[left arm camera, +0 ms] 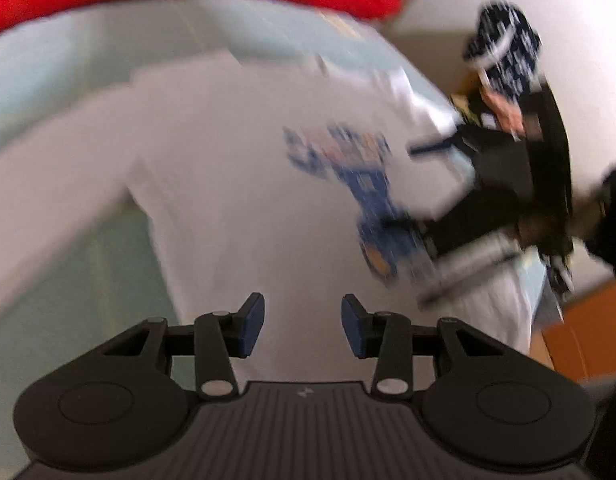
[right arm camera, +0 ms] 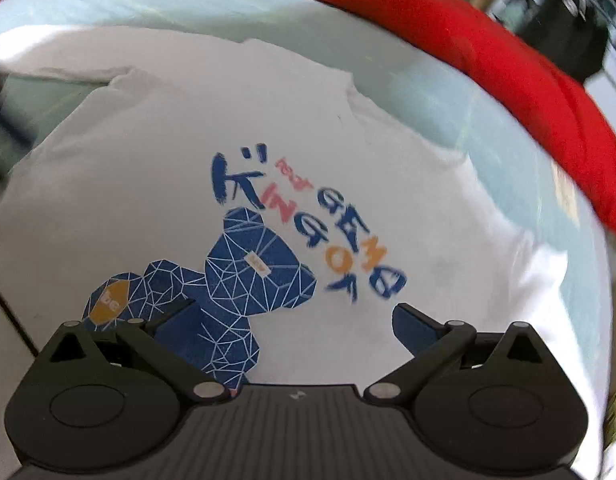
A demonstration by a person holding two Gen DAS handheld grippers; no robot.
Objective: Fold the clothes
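One white T-shirt (right arm camera: 268, 128); one red garment (right arm camera: 508, 60); two claws.

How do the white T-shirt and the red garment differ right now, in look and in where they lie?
The white T-shirt carries a blue bear print and coloured lettering; the red garment shows no print. The T-shirt lies spread out, front up, directly under both open grippers, left and right; the red garment lies bunched along the far edge, beyond their fingers. Both rest on the same pale blue cover.
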